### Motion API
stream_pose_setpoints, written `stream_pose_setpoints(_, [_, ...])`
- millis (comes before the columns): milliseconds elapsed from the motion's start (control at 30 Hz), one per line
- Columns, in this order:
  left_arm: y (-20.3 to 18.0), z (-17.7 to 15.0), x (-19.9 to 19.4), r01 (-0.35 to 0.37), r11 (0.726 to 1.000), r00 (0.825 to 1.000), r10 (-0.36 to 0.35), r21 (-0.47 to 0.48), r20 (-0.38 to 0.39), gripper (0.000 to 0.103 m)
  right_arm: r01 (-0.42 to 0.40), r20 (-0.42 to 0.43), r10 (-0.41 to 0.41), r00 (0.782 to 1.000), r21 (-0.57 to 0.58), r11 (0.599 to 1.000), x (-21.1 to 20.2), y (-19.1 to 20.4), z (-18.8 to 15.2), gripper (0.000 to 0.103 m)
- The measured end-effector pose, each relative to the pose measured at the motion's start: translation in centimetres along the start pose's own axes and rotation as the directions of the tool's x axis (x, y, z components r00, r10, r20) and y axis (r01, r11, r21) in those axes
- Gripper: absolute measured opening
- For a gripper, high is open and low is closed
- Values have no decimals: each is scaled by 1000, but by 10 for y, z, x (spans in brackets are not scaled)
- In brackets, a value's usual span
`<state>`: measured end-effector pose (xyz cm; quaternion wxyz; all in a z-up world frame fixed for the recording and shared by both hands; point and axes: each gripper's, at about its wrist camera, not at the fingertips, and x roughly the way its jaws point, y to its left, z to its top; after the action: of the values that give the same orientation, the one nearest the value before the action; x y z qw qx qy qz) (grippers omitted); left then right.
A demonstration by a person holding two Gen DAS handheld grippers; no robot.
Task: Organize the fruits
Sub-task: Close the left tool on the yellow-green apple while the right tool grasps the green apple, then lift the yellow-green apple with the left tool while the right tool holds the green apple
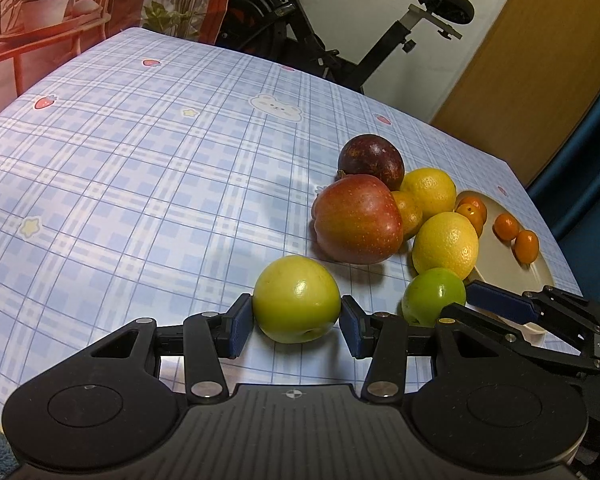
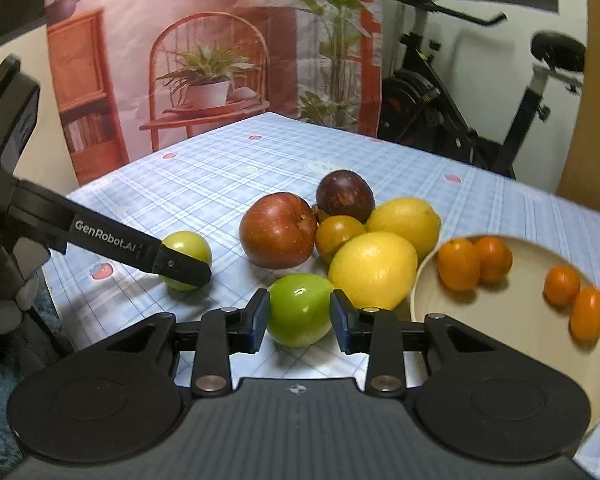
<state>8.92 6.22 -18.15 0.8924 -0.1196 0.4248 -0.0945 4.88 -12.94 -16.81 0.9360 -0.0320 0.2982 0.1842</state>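
Fruits crowding beside beige round plate (image 2: 420, 280): left gripper (image 1: 296, 314) clamping yellow-green round fruit (image 1: 296, 304); right gripper (image 2: 300, 314) clamping green round fruit (image 2: 298, 308).

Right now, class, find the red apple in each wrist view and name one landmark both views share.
Left wrist view: red apple sits right of centre, beyond the left gripper.
Right wrist view: red apple sits just left of centre.
Shared landmark: the beige plate holding small orange fruits.
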Motion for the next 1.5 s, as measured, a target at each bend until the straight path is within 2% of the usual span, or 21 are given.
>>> stream_pose_setpoints(267, [0,-1,0,-3,1000,1000,3,8,4,49,-57,-27,64,998,197,979,12,-20,7,48])
stream_pose_setpoints(433, [0,-1,0,-4,1000,1000,4,12,5,49,-107,-48,128,991,309,945,21,-32,9,50])
stream_pose_setpoints(533, [-1,-1,0,-4,1000,1000,4,16,6,49,-119,-52,145,988,339,933,25,-36,9,50])
stream_pose_setpoints(700, [-1,-1,0,-5,1000,1000,5,20,6,49,-117,-44,138,989,315,942,23,-33,9,49])
stream_pose_setpoints(833, [-1,0,-1,-5,1000,1000,5,20,6,49,-39,-63,50,997,173,984,17,-14,10,49])
stream_pose_setpoints(1000, [-3,-1,1,9,999,1000,-9,31,1,49,24,-78,-19,997,65,998,6,-1,1,48])
stream_pose_setpoints(1067, [-6,-2,1,10,999,1000,-11,48,0,49,42,-75,-37,996,64,997,3,-3,-3,49])
stream_pose_setpoints(1500, [-7,-2,3,12,998,1000,-12,68,1,49,35,-50,-31,998,90,995,2,-7,-8,49])
